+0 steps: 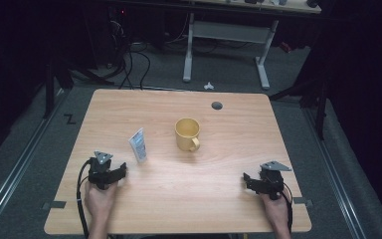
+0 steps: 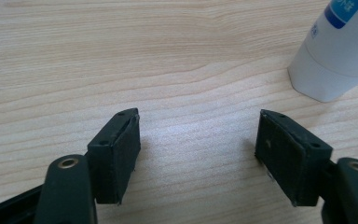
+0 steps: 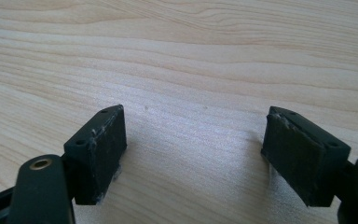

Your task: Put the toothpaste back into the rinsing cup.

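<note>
Though near left gripper (image 1: 122,169), tube (image 1: 138,145) apart.

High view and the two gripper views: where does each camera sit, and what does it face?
High view: above the near edge, looking forward and down at table, tube, mug; hands and forearms show.
Left gripper view: on the left gripper, facing the tabletop; open jaws show, and the tube, shared with the high view.
Right gripper view: on the right gripper, facing bare wood; open jaws show.

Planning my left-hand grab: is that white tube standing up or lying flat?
Lying flat. The tube rests lengthwise on the table, cap toward the left tongs.
</note>
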The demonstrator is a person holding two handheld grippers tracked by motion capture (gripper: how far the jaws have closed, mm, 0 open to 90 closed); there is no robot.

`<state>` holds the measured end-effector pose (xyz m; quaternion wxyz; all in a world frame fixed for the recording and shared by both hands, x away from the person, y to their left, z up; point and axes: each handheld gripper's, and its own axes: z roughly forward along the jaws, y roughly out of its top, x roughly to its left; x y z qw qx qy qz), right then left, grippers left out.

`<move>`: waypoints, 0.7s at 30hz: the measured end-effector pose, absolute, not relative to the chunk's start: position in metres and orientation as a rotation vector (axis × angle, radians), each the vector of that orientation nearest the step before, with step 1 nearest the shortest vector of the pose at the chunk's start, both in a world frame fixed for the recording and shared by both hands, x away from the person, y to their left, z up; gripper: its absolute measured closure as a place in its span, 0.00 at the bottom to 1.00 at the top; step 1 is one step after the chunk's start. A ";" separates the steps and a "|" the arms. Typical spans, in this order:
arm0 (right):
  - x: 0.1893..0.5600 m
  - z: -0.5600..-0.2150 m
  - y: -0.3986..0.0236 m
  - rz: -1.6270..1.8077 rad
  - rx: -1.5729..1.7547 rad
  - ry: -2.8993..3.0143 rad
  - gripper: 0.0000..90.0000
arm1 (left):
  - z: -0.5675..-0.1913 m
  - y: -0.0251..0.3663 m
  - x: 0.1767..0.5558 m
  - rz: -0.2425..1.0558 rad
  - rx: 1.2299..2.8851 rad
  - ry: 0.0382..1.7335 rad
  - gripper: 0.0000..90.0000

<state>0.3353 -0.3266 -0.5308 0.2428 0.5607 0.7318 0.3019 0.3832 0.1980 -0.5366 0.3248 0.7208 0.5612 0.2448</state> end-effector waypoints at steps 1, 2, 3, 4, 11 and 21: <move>0.335 -0.531 -0.327 0.825 1.533 2.000 0.24 | -0.536 0.198 0.383 0.640 1.892 1.472 0.34; 0.335 -0.531 -0.327 0.825 1.532 2.000 0.24 | -0.537 0.198 0.383 0.642 1.890 1.471 0.34; 0.335 -0.531 -0.327 0.825 1.532 2.000 0.24 | -0.537 0.198 0.383 0.642 1.890 1.471 0.34; 0.335 -0.531 -0.327 0.825 1.532 2.000 0.24 | -0.537 0.198 0.383 0.642 1.891 1.472 0.34; 0.335 -0.531 -0.327 0.826 1.532 2.000 0.24 | -0.537 0.197 0.383 0.643 1.890 1.475 0.33; 0.335 -0.531 -0.327 0.826 1.532 2.001 0.24 | -0.537 0.198 0.383 0.639 1.889 1.474 0.33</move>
